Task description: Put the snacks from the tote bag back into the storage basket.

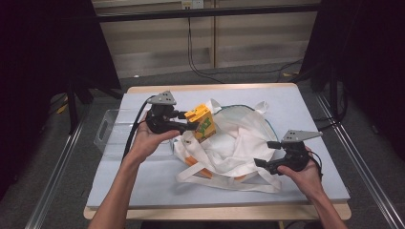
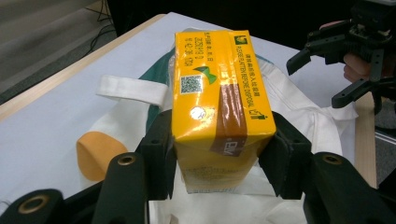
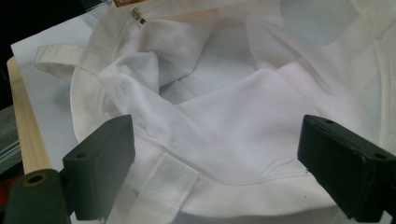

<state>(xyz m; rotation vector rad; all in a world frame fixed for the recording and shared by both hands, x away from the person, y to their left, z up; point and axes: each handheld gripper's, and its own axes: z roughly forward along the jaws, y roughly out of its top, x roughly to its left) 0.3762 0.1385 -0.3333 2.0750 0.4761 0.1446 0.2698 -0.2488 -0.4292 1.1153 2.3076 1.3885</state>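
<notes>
Left gripper (image 1: pixel 190 120) is clamping the yellow rectangular drink carton (image 1: pixel 202 122) above the white fabric tote bag's (image 1: pixel 229 143) far-left edge, right gripper (image 1: pixel 266 153) gaping open; collapsing cloth risks blocking entry.

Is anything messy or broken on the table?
Nothing looks broken or spilled. The white bag lies crumpled and open, its handles sprawled about. The yellow carton is tilted in the left gripper, and looks whole.

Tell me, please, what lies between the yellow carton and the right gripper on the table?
The white cloth bag. In the high view its crumpled fabric spans the stretch from the yellow carton, held in the left gripper, to the right gripper.
</notes>
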